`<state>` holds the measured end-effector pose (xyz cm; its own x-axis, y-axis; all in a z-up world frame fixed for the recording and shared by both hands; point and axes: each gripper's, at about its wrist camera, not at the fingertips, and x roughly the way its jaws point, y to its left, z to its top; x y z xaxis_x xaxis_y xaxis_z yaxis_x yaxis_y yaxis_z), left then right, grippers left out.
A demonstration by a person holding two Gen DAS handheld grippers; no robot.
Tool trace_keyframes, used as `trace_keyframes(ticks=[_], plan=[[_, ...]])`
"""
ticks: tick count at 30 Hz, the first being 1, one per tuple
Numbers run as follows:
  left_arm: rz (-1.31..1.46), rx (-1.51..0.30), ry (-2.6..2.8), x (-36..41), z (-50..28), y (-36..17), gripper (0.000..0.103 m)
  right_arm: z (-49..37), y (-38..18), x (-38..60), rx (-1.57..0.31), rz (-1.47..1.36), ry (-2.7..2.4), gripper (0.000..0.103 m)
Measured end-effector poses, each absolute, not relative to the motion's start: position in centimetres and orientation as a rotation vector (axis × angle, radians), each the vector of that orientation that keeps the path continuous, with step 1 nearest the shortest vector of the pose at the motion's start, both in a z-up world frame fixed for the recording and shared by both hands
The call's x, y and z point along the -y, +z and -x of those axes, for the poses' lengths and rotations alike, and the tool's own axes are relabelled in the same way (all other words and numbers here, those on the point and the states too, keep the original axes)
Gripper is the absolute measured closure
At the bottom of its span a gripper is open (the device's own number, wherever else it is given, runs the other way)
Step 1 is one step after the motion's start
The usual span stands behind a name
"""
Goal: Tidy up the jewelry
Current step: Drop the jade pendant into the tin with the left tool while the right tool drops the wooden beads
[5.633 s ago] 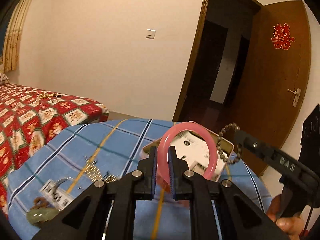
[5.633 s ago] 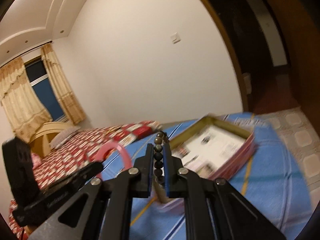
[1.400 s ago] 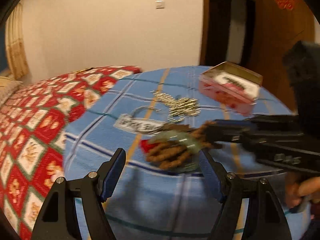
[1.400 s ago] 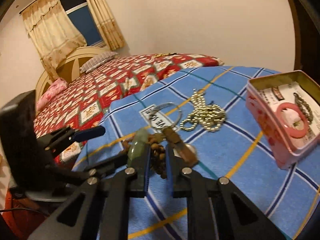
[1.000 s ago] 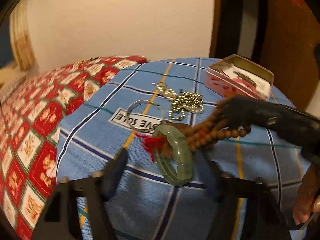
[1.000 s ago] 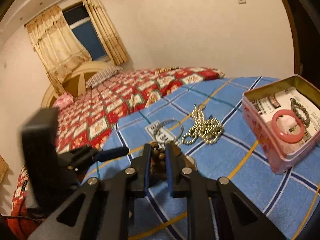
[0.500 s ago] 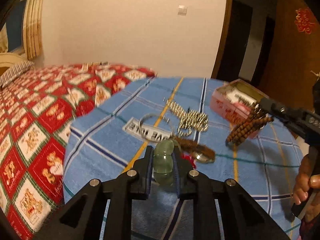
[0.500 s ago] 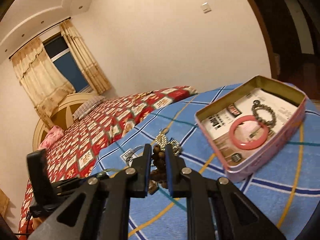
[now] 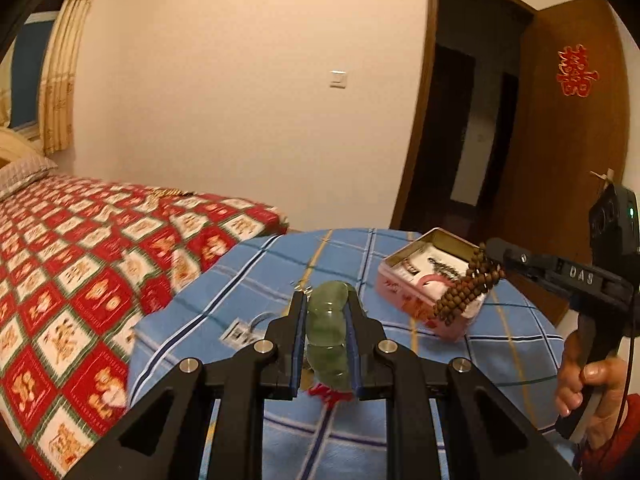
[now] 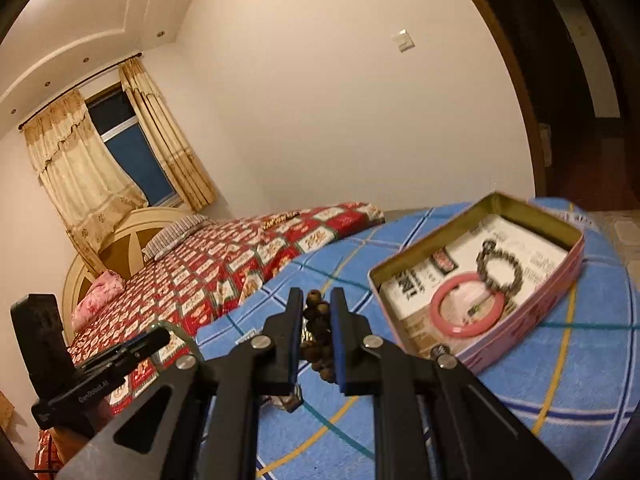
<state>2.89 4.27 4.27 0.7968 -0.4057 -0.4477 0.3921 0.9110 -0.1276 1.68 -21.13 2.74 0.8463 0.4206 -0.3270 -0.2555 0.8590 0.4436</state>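
Note:
My left gripper (image 9: 327,304) is shut on a green jade bangle (image 9: 326,332) with a red tassel, held above the blue checked cloth. My right gripper (image 10: 316,304) is shut on a brown wooden bead bracelet (image 10: 316,332); in the left wrist view the bracelet (image 9: 466,286) hangs from its tip beside the pink tin (image 9: 404,280). The open pink tin (image 10: 532,292) holds a pink bangle (image 10: 468,310) and a dark bead bracelet (image 10: 502,270). The left gripper shows at lower left in the right wrist view (image 10: 160,336).
The blue checked cloth (image 9: 500,344) covers a round table. A silver bangle on a white label (image 9: 250,326) lies on it, mostly hidden by my left fingers. A bed with a red patterned cover (image 9: 80,264) stands to the left. A wooden door (image 9: 560,140) is open behind the tin.
Both grippers have lifted off the cloth. The right one has carried the brown bead bracelet up toward the tin. The left one has raised the green bangle.

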Motion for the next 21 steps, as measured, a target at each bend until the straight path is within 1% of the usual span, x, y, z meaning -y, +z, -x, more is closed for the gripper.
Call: trace_keyframes(ticks=[7, 13, 16, 21], plan=[[0.014, -0.463, -0.515, 0.9, -4.4, 5.3, 0.085, -2.2, 5.0, 24.1, -0.371, -0.375, 0.306, 0.086], [0.015, -0.455, -0.564, 5.6, -7.4, 5.6, 0.085, -4.3, 6.4, 26.7, -0.342, -0.345, 0.237, 0.086], [-0.003, -0.456, -0.567, 8.2, -8.9, 5.4, 0.085, -6.1, 5.8, 27.8, -0.35, -0.331, 0.187, 0.086], [-0.045, -0.483, -0.545, 12.3, -11.4, 4.0, 0.085, -9.3, 3.3, 29.7, -0.402, -0.349, 0.13, 0.086]])
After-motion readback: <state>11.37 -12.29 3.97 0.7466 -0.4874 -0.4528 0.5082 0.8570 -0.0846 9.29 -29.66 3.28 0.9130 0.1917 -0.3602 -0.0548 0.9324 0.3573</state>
